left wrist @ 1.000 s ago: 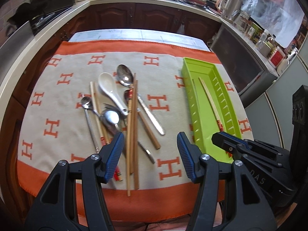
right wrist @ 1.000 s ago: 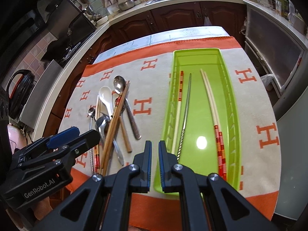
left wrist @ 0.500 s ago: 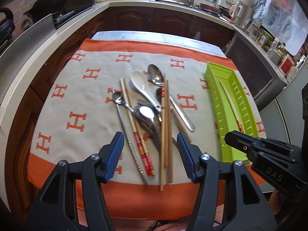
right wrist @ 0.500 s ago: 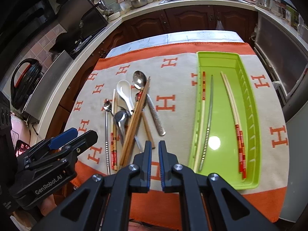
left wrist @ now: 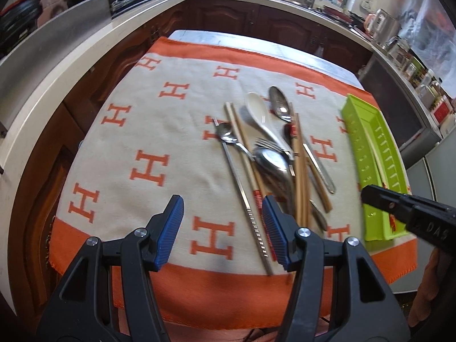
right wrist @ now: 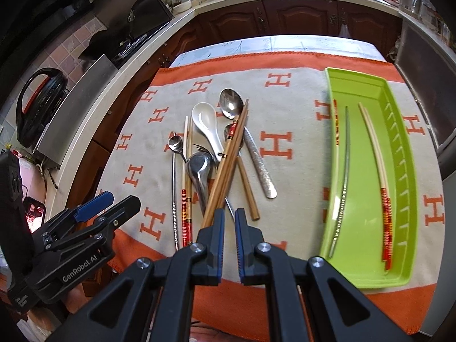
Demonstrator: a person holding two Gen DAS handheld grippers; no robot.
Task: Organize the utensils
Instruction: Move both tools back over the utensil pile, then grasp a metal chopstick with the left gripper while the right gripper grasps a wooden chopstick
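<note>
We reach for the next utensil in the pile

Our left tongs (left wrist: pixel 222 228), spread apart, hover over the metal chopstick (left wrist: pixel 245 199) near the table edge; right tongs (right wrist: pixel 229 228) nearly together, empty. We should straddle it squarely, then carry it right to the green tray (right wrist: pixel 399 131).

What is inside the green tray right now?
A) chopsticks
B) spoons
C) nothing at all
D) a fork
A: the green tray holds only long thin sticks, among them a red-ended chopstick pair and a metal chopstick; the spoons and fork lie on the cloth.
</note>
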